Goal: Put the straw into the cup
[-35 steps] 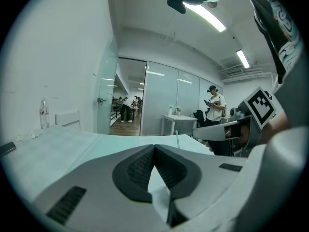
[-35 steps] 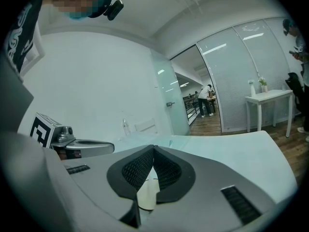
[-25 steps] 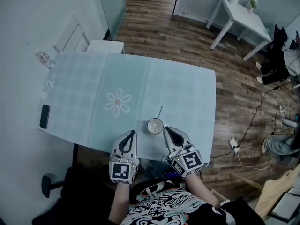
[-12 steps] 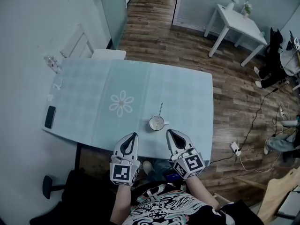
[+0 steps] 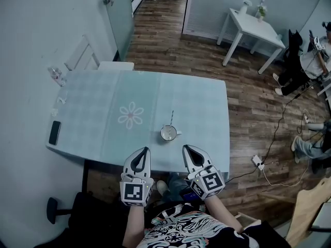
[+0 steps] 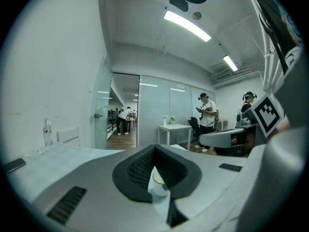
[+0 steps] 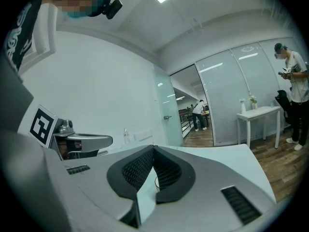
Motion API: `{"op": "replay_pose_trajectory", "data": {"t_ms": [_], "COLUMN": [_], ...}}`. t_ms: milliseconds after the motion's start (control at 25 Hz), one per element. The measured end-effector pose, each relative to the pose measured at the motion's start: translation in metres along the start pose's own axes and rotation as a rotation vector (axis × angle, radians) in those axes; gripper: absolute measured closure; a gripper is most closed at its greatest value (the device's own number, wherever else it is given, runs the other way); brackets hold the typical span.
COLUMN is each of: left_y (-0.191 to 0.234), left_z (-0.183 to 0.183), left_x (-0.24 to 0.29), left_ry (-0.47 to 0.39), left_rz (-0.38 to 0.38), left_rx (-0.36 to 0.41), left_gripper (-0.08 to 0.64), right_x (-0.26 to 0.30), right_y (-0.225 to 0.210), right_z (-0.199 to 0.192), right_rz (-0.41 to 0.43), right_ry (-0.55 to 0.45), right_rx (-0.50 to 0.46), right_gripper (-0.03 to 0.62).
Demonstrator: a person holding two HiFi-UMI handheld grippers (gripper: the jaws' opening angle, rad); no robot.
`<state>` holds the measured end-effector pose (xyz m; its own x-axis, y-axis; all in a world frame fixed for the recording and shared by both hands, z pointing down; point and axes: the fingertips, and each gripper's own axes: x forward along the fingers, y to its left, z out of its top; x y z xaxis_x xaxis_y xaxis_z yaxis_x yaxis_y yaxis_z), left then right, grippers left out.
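1. Jaws of the left gripper (image 5: 145, 151) and the right gripper (image 5: 185, 148) are both closed, holding nothing.
2. Risk, in my judgement: a careless forward push could tip the cup (image 5: 169, 133).
3. It stands on the tabletop (image 5: 103, 102) just ahead, between both jaws and apart from them, with the straw (image 5: 171, 119) already inside.

straw (image 5: 171, 119) in cup (image 5: 168, 133), cup on table (image 5: 201, 107), phone (image 5: 54, 133) far left

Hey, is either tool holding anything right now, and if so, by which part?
Nothing is held. The left tool and right tool are both shut and empty; the cup, with the straw in it, stands apart from them.
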<state>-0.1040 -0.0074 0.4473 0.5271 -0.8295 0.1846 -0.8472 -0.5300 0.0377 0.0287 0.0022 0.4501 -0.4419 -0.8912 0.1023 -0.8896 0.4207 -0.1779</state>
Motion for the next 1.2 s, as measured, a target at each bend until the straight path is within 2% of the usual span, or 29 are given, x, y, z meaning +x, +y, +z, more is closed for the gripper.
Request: {"op": "replay_pose_trajectory", "data": {"t_ms": [160,360,520,640,960,1200], "left_y": [-0.003,-0.004,-0.004,-0.006,-0.024,-0.045], "left_z": [0.006,0.013,0.012,0.014,0.025,0.029], "left_x": [-0.010,-0.020,-0.024,-0.024,-0.021,-0.029], "left_ry": [-0.014,-0.058,-0.053,-0.055,-0.058,-0.059], "left_rz": [-0.002,-0.001,0.015,0.022,0.064,0.084], "left_rx": [-0.003,-0.045,-0.056,-0.048,-0.018,-0.005], "left_gripper": [0.548,0.548,0.548,0.548,0.548,0.548], "right_x": [-0.012,-0.024,-0.030,-0.031,-0.036,-0.050], "right_y": [0.008,0.015,0.012,0.010,0.002,-0.004], "right_z": [0.006,0.010,0.017,0.026,0.035,0.041], "right_rz": [-0.002,0.002,0.000,0.013,0.057,0.079], "right_ry": [-0.015,-0.043,-0.062,-0.094,-0.090,-0.096], "right_rx": [-0.003,-0.001,0.006,0.014,-0.029,-0.027], "right_gripper": [0.584,0.584,0.584,0.585,0.586,0.586]}}
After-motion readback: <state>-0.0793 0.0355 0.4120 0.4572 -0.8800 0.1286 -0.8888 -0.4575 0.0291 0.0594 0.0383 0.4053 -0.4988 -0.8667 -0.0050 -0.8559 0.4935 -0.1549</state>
